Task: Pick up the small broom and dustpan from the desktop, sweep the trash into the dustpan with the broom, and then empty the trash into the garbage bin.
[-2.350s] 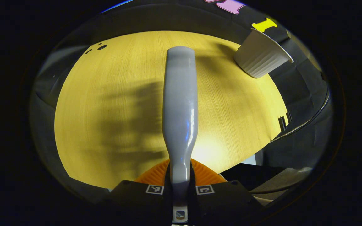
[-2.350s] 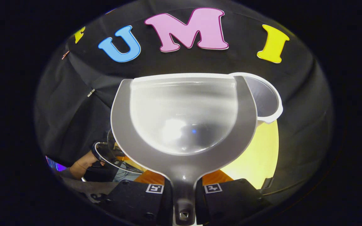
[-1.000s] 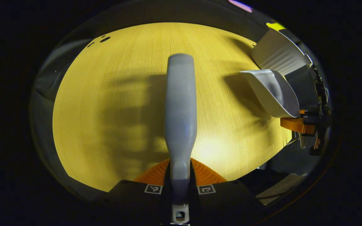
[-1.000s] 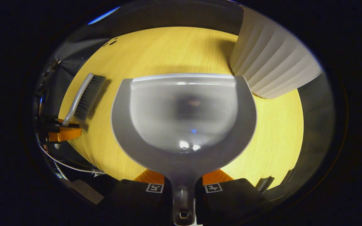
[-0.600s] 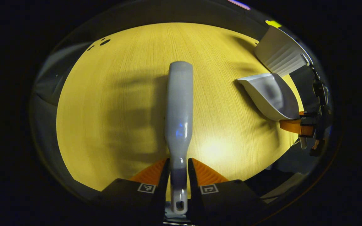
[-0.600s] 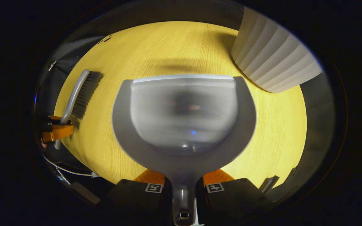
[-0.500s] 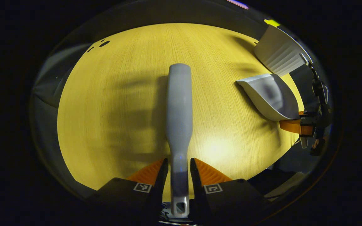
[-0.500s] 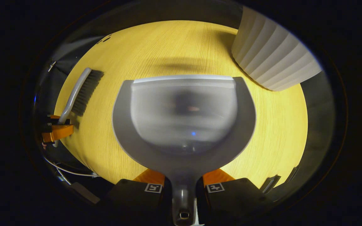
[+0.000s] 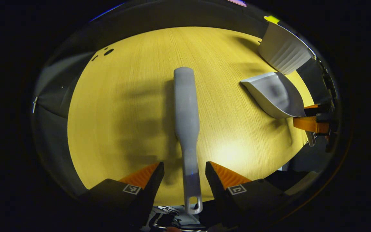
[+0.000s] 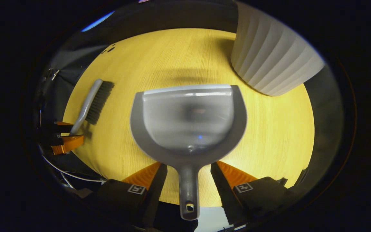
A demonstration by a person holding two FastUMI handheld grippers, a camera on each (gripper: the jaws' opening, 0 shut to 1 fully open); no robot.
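Bin (image 10: 274,61) top cut off by the edge, dustpan (image 10: 188,122) inside blurred, broom (image 9: 186,109) bristles hidden under its back.

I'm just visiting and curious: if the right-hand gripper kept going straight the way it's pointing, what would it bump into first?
Probably the grey plastic dustpan: its handle lies between the open right gripper fingers, untouched, the pan directly ahead on the yellow wooden desktop. The ribbed white garbage bin stands farther off to one side.
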